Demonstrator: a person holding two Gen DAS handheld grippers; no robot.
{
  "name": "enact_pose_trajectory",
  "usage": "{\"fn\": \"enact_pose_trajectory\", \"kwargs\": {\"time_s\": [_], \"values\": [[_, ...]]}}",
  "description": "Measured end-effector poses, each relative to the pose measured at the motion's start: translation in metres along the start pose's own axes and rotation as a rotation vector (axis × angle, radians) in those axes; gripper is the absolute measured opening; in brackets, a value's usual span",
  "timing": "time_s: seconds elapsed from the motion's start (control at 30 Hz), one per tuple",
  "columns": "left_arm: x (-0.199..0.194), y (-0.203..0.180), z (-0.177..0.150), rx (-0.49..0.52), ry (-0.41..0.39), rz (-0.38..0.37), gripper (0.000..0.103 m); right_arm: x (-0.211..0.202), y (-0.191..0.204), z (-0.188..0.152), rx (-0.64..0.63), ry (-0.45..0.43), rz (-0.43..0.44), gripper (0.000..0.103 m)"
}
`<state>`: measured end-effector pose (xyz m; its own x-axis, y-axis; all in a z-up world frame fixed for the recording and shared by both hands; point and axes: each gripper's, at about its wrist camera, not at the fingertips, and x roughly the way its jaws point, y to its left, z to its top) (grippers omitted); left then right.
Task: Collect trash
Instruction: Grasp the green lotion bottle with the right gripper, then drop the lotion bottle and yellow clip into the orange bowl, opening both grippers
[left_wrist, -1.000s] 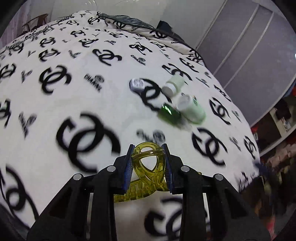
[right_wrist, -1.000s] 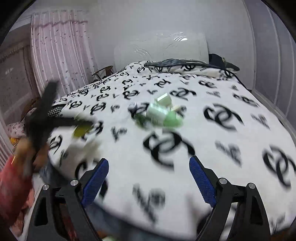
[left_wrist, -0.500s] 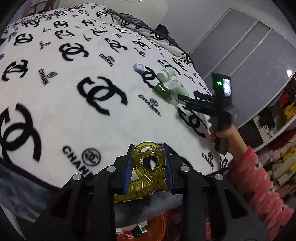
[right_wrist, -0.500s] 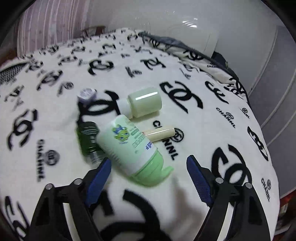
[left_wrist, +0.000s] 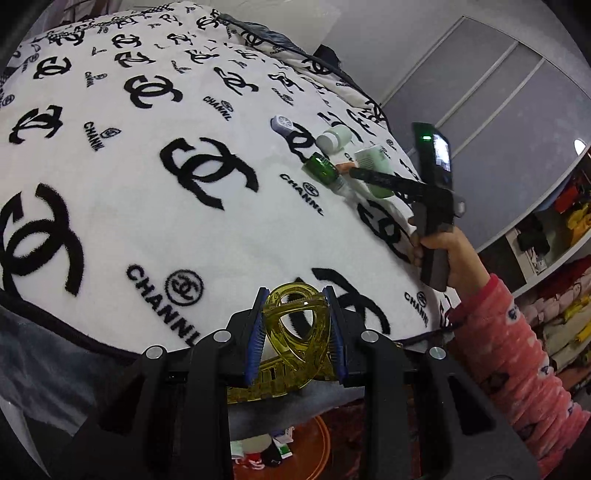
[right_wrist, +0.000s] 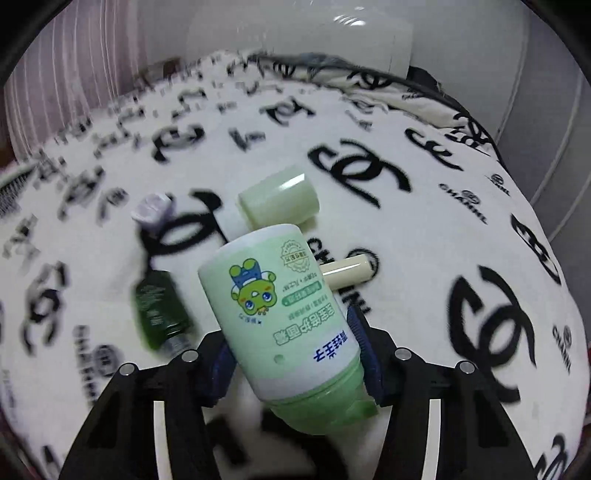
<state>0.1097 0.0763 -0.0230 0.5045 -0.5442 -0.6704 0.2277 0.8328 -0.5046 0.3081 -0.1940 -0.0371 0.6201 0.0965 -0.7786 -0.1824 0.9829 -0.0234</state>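
Observation:
My left gripper (left_wrist: 297, 330) is shut on a yellow translucent hair claw clip (left_wrist: 295, 332), held off the bed's near edge. My right gripper (right_wrist: 291, 350) has its jaws around the light green lotion bottle (right_wrist: 284, 314), which lies on the white logo blanket (right_wrist: 424, 240); the pads sit against its sides. Beside it lie a dark green bottle (right_wrist: 159, 306), a pale green jar (right_wrist: 277, 199), a cream stick (right_wrist: 343, 273) and a small lilac cap (right_wrist: 151, 210). In the left wrist view the right gripper (left_wrist: 373, 177) reaches over the same cluster (left_wrist: 325, 166).
The bed's blanket (left_wrist: 147, 184) drops off at the near edge. An orange-rimmed bin (left_wrist: 288, 446) with scraps sits on the floor below the left gripper. Grey wardrobe doors (left_wrist: 498, 110) and shelves of clothes (left_wrist: 561, 258) stand to the right.
My right gripper moved forward onto the light green bottle and closed its jaws around it. The left gripper with the clip drifted slightly; the view shifted a little.

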Motion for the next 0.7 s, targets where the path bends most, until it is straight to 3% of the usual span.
{"fn": "enact_pose_trajectory", "kwargs": {"time_s": [0.23,0.4,0.7], "values": [[-0.013,-0.025,-0.017,0.061,-0.010,0.020,0.029,-0.101,0.005,-0.038,0.009,-0.130,0.128,0.055],[-0.018,-0.042,-0.046,0.111,0.010,0.042,0.029,-0.175,0.023,-0.107,-0.028,-0.189,0.226,0.055],[-0.009,-0.053,-0.118,0.154,0.070,0.062,0.029,-0.221,0.053,-0.230,-0.028,-0.135,0.320,0.055]]}}
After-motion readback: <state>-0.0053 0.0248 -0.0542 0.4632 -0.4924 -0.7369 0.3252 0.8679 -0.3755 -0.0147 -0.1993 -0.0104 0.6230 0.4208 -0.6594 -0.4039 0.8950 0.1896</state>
